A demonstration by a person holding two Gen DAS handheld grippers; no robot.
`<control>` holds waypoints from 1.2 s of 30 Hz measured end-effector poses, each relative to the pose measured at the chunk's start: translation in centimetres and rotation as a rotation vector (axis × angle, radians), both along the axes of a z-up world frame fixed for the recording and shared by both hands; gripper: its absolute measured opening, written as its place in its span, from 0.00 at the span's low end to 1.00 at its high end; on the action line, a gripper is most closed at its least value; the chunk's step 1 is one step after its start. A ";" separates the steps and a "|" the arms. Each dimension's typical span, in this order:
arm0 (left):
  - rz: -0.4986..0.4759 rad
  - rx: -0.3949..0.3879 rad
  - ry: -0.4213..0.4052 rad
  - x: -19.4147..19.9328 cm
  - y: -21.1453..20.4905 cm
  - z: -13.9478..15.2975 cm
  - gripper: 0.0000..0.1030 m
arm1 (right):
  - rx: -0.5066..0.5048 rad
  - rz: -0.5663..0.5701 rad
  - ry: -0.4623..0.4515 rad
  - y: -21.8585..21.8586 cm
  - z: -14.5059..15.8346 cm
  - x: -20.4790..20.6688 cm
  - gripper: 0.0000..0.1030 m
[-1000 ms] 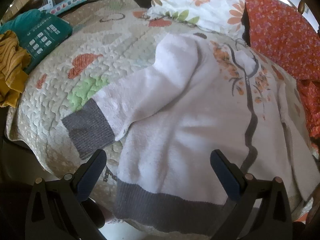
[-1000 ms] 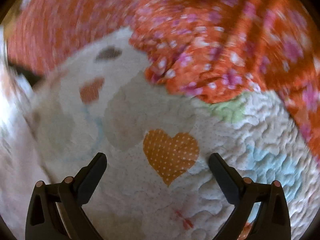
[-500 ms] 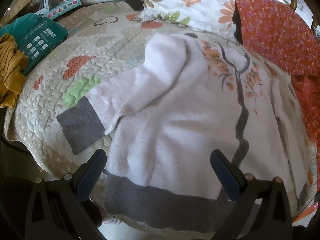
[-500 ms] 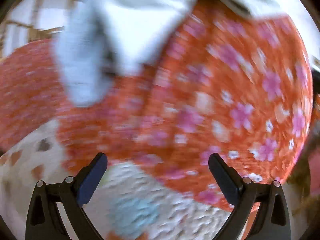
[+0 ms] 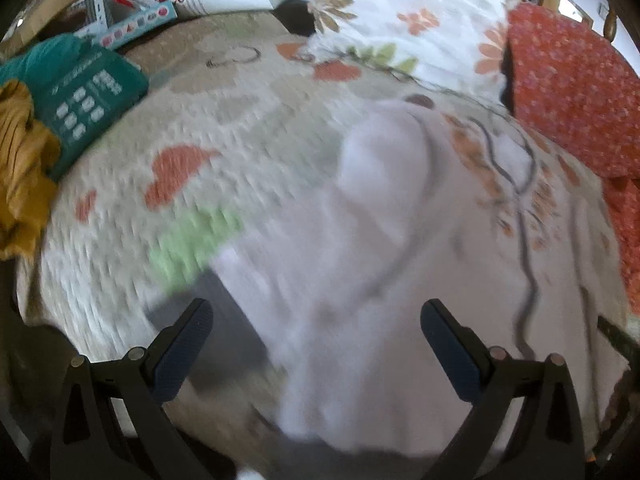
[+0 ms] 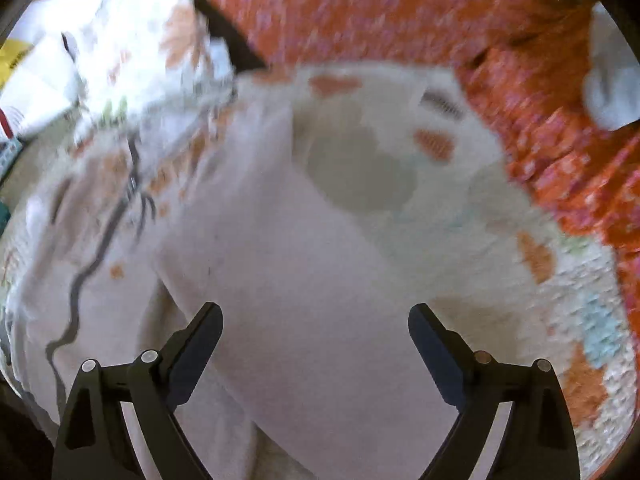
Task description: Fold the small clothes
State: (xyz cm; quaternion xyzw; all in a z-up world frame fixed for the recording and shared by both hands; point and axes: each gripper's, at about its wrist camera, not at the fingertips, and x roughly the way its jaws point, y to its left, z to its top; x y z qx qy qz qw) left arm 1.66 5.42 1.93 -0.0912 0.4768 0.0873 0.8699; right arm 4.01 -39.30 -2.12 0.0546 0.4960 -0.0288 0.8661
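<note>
- One white sweater [image 5: 400, 248] spread flat on the bed's quilt [image 5: 248, 152]; also seen from the right wrist [image 6: 288, 280], with its tree print of grey trunk and orange blossoms.
- One grey cuff [image 5: 224, 320] at the end of the sleeve nearest the left gripper [image 5: 316, 344].
- Two pillows at the head of the bed: one floral white [image 5: 408, 20], one orange-red with small flowers [image 5: 568, 88].
- One teal box [image 5: 88, 100] and one mustard-yellow garment [image 5: 24, 160] at the quilt's left edge.
- Left gripper: jaws wide apart, hovering over the sleeve and cuff, nothing between them.
- Right gripper [image 6: 316, 340]: jaws wide but closing a little, over the sweater's other sleeve, no cloth pinched.
- Against half a second back: right view swung from the orange-red pillow to the sweater; left view shifted nearer the cuff, hem band now out of sight, both views blurred.
</note>
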 end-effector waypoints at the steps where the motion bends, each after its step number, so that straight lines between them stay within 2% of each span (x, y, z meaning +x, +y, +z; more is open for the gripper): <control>1: 0.002 0.018 0.007 0.6 0.7 -0.1 1.00 | 0.053 -0.018 0.055 -0.4 -1.2 0.3 0.93; 2: 0.003 0.036 0.015 1.2 1.5 -0.3 1.00 | 0.084 -0.033 0.086 -0.9 -2.1 0.6 0.95; 3: 0.003 0.051 0.026 1.7 2.4 -0.6 1.00 | 0.082 -0.048 0.071 -1.1 -2.2 0.3 0.99; 5: 0.011 0.061 0.049 2.4 4.4 -1.4 1.00 | 0.067 -0.056 0.060 -1.1 -2.4 0.0 1.00; 10: 0.003 -0.008 0.088 2.8 7.4 -3.8 1.00 | 0.060 -0.073 0.025 -1.2 -2.3 -1.1 1.00; 13: -0.034 -0.012 0.140 3.4 7.7 -5.7 1.00 | 0.049 -0.103 -0.016 -0.7 -2.6 -1.2 1.00; 14: -0.035 -0.002 0.128 3.2 7.5 -5.8 1.00 | 0.035 -0.105 -0.019 -0.5 -2.4 -1.2 1.00; 16: -0.044 0.018 0.093 2.8 6.9 -5.2 0.80 | 0.019 -0.100 -0.012 -0.2 -2.4 -0.7 1.00; 17: -0.049 0.035 0.074 2.4 6.7 -4.7 0.55 | 0.020 -0.099 -0.007 -0.2 -2.4 -0.4 1.00; 18: -0.059 0.026 0.064 2.2 6.6 -4.4 0.20 | 0.022 -0.097 -0.002 -0.2 -2.5 -0.4 1.00; 20: -0.066 -0.019 0.071 2.1 6.8 -4.0 0.04 | 0.022 -0.093 0.003 -0.3 -2.5 -0.3 1.00; 24: 0.022 0.084 0.054 2.1 8.6 -2.0 0.04 | 0.019 -0.094 -0.002 -0.5 -2.5 -0.4 1.00; 30: 0.309 0.227 0.047 1.8 16.4 1.0 0.04 | 0.028 -0.094 0.010 -0.6 -2.5 -0.2 1.00; 32: 0.364 0.212 0.057 1.5 18.6 1.6 0.06 | 0.029 -0.097 0.012 -0.6 -2.4 -0.1 1.00; 34: 0.375 0.167 0.023 1.0 19.1 2.3 0.07 | 0.038 -0.109 0.017 -0.7 -2.3 -0.2 1.00; 35: 0.368 0.150 -0.004 0.4 18.7 2.9 0.12 | 0.045 -0.126 0.025 -0.8 -2.2 -0.2 1.00; 36: 0.359 0.142 -0.013 0.2 18.2 3.2 0.25 | 0.049 -0.143 0.039 -0.8 -2.2 -0.1 1.00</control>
